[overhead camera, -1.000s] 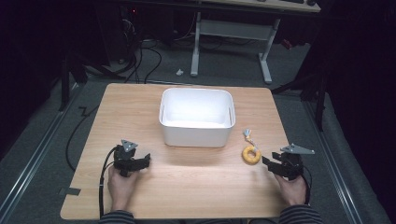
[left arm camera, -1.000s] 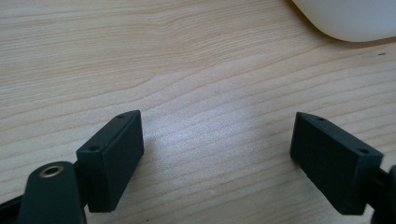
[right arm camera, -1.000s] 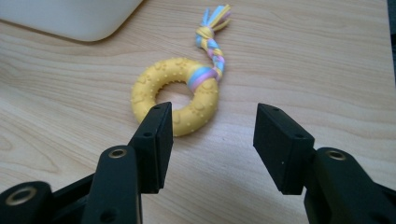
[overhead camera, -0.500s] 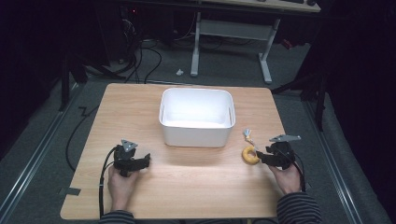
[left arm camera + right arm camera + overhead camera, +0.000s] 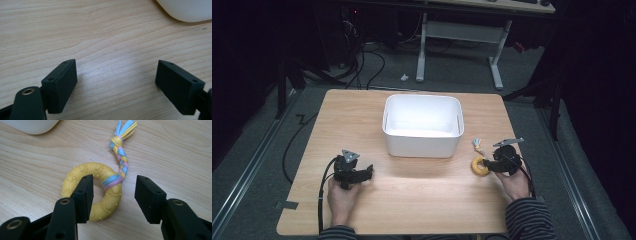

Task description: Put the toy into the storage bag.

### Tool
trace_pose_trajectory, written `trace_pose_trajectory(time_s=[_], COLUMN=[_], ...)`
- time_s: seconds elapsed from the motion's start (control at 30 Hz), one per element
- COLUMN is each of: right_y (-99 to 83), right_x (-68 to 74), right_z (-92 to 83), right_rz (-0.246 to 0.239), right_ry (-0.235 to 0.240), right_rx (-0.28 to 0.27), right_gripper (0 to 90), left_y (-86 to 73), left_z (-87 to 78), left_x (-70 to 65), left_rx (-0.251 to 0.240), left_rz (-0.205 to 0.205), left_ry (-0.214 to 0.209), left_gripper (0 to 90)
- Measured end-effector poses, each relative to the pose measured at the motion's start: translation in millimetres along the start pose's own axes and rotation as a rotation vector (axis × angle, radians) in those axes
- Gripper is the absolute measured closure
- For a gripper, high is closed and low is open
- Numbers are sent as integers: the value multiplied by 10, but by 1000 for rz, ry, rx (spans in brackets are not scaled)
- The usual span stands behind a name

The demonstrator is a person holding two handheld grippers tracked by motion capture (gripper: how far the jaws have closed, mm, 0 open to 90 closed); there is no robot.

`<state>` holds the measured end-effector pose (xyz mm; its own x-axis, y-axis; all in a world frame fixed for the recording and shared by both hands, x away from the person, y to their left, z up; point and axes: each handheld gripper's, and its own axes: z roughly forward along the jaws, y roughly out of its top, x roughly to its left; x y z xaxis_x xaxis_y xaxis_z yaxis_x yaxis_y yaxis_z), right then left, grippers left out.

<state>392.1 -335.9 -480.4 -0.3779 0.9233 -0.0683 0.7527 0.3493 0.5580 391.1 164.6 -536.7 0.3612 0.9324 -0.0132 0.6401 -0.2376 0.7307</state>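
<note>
Right gripper (image 5: pixel 112 195) straddling one side of the yellow ring toy (image 5: pixel 92 192), jaws open.

The toy lies flat on the wooden table (image 5: pixel 422 200), just right of the white bin (image 5: pixel 422 125). Closing squarely across the ring wall beside the braided rope tail (image 5: pixel 121 157) should hold best. The left gripper (image 5: pixel 117 85) rests open over bare wood.

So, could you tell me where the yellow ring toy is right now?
In the high view the yellow ring toy lies on the table's right side, between the white bin and the right gripper.
</note>
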Motion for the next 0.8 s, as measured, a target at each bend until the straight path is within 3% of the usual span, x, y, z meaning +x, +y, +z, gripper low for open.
trace_pose_trajectory(time_s=[0.2,0.8], right_y=[36,72], right_x=[-44,-39], right_z=[98,256], right_rz=[9,-7], right_ry=[8,20], right_rx=[55,128], right_gripper=[484,501], left_y=[0,0], left_z=[-1,0], left_x=[-1,-1], left_rx=[0,0], left_rz=[1,1], left_ry=[0,0], left_gripper=[180,180])
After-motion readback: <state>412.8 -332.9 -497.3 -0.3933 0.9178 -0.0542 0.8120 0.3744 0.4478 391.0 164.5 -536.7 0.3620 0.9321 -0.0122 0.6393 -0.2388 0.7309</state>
